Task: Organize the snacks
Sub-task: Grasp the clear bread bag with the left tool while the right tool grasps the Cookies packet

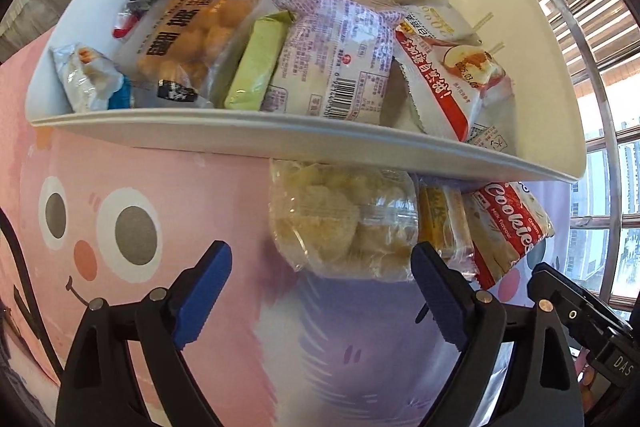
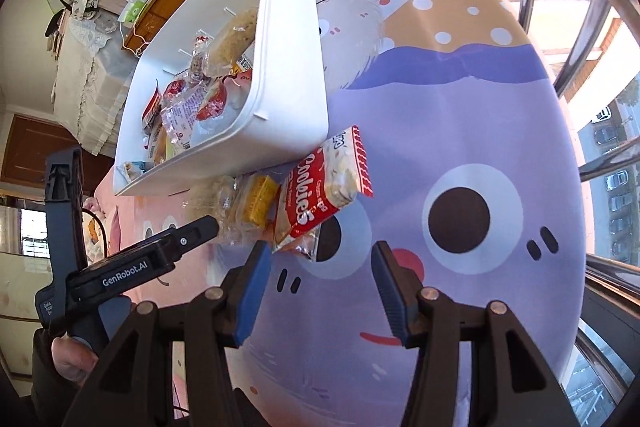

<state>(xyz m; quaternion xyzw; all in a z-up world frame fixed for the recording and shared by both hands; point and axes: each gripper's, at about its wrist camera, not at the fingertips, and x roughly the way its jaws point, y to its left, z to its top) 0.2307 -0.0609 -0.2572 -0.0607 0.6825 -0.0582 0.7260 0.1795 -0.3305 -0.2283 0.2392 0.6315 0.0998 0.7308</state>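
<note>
Below, both open grippers, left gripper (image 1: 322, 297) and right gripper (image 2: 318, 291), face loose snacks (image 1: 344, 223).

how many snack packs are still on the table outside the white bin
3, side by side along the bin: clear puff bag, yellow bar, red cookies pack. The bin may hide others.

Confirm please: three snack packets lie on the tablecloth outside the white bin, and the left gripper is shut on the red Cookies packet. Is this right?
Not quite. Three packets do lie outside the white bin, but the left gripper is open and holds nothing. The red Cookies packet lies untouched on the cloth, as the left wrist view shows.
</note>
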